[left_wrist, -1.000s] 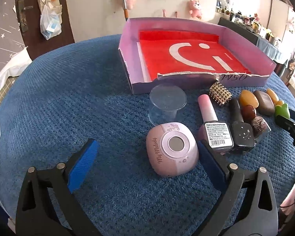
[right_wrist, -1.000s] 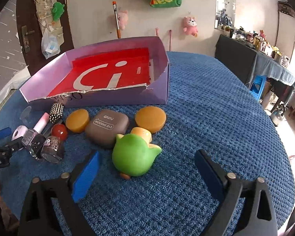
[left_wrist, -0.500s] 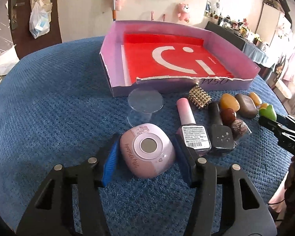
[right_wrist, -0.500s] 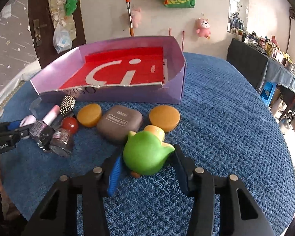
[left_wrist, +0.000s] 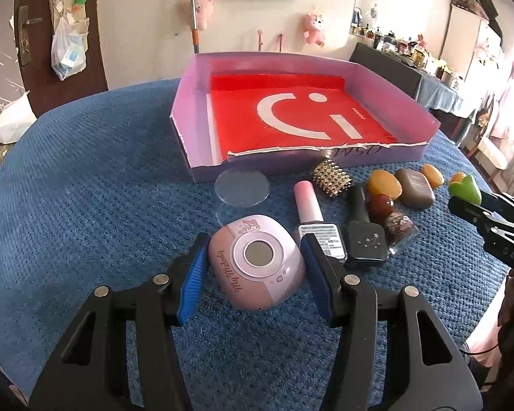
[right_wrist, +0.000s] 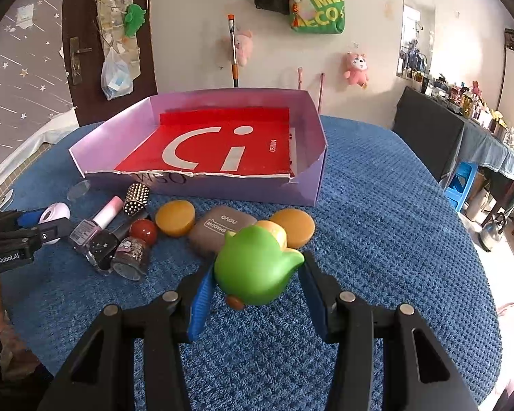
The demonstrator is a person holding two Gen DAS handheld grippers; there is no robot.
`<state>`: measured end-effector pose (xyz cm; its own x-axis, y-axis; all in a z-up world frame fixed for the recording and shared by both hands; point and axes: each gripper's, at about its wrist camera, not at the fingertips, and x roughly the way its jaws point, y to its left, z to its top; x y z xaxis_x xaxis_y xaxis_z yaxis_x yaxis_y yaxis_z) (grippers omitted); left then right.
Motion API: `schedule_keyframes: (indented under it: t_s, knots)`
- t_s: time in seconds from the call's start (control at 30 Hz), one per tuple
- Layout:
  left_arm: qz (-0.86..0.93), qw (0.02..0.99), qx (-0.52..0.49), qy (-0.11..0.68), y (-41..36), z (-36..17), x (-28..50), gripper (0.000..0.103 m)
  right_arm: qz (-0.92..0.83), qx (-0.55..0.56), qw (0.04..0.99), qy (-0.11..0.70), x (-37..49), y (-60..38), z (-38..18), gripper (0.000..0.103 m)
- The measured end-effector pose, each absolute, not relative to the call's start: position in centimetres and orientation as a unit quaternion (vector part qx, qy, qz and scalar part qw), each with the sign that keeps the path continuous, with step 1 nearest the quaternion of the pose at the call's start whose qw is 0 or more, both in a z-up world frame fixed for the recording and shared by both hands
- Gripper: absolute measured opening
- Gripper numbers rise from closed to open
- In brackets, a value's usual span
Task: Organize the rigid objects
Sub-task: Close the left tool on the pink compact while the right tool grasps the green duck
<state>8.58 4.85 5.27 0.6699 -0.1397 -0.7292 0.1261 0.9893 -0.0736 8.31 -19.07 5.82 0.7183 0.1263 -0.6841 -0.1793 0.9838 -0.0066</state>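
My left gripper point(left_wrist: 253, 267) is shut on a pink rounded My Melody case point(left_wrist: 257, 262), held just above the blue cloth. My right gripper point(right_wrist: 255, 274) is shut on a green bird-shaped toy point(right_wrist: 255, 269) and holds it slightly off the cloth. The purple box with a red liner point(left_wrist: 202, 109) stands open behind both; it also shows in the right wrist view point(right_wrist: 311, 137). The green toy also shows at the right of the left wrist view point(left_wrist: 464, 188).
On the cloth lie a pink nail polish bottle point(left_wrist: 313, 212), a black bottle point(left_wrist: 363, 236), a glittery bottle point(right_wrist: 130, 255), a studded cylinder point(left_wrist: 332, 178), a clear round lid point(left_wrist: 241, 188), a brown eyeshadow case point(right_wrist: 222, 229) and two amber discs point(right_wrist: 174, 217).
Both grippers closed from wide open onto their objects. The green toy and the pink case have both lifted slightly and tilted.
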Motion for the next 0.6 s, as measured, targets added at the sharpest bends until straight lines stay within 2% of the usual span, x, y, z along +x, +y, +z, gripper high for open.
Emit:
schedule_keyframes:
  t_s: [0.6]
  knots:
    - [-0.077,0.923,0.006,0.377,4.9,8.6,9.8,0.052,0.096,-0.032,0.932,0.347,9.5,-18.6,8.1,0.051]
